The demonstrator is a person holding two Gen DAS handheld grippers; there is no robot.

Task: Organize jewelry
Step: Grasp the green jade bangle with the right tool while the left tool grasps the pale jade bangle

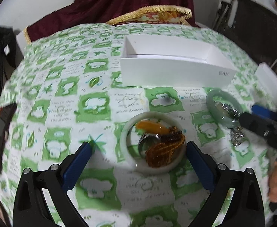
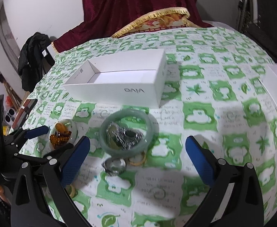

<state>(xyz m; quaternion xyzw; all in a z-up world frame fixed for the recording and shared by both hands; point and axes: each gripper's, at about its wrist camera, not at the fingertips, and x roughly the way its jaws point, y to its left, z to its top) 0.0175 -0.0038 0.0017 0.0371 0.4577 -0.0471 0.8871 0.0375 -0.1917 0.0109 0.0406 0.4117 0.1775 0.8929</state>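
Green-and-white patterned cloth covers the table in the left wrist view, and on it, between the widely spread blue-padded fingers of the left gripper, lies a pale white bangle. Inside its ring sit an orange pendant, a string of amber beads and a silver ring. Nothing is gripped; the right pad lies just beside the bangle's right edge, while the left pad is well apart from it. Farther away stands an open white box with nothing visible inside. To the right, a green jade bangle lies near the box, with the tip of the right gripper reaching over its near right side; from here I cannot tell how that gripper's jaws stand. In the right wrist view, the right gripper has its blue pads wide apart, holding nothing. The green jade bangle lies between and slightly beyond them, with blurred silver jewelry inside it. Nearer lie a silver ring and a thin yellowish ring. The white box stands behind the bangle. At the left, the left gripper reaches toward the white bangle holding the amber beads.
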